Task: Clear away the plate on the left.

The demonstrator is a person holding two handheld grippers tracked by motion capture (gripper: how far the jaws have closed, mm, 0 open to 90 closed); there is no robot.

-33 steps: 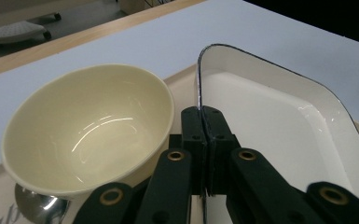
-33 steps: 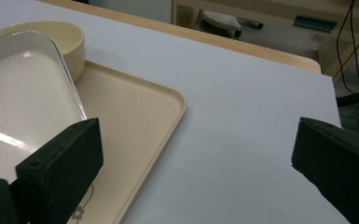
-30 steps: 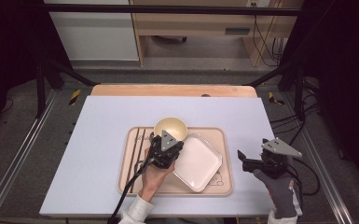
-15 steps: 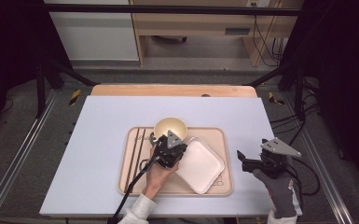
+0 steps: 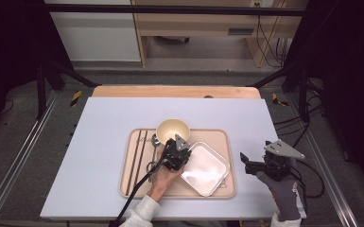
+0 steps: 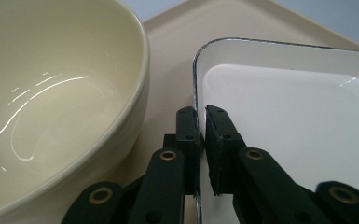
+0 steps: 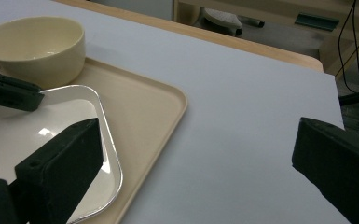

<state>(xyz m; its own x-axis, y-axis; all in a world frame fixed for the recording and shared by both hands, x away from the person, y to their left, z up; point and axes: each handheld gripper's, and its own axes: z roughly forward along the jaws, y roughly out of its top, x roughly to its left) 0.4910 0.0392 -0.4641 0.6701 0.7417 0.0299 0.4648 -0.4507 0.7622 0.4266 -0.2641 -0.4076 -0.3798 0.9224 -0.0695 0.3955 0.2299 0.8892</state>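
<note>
My left gripper [image 6: 201, 135] sits at the near left edge of the white tray [image 6: 289, 135], its jaws set one on each side of the tray's thin dark-edged rim. They have just been easing apart a little, with the rim between them. In the left gripper view a narrow gap shows beside the rim, and I cannot tell whether the pads press on it. From above, my left hand [image 5: 163, 177] comes in from the near side, and the gripper lies over the spot where the white tray meets the cream bowl [image 5: 172, 130].

The white tray lies tilted on the right half of the beige serving tray [image 5: 222, 189], which rests flat on the pale blue worktop [image 5: 99, 142]. Just beyond my left jaws, the cream bowl stands upright on the serving tray, close beside the white tray's corner. To the left of the bowl a spoon [image 5: 154, 144] and dark chopsticks [image 5: 139, 153] lie on the serving tray.

My right gripper [image 5: 246, 163] is off the serving tray's right edge above the worktop, its jaws spread wide with nothing between them.
</note>
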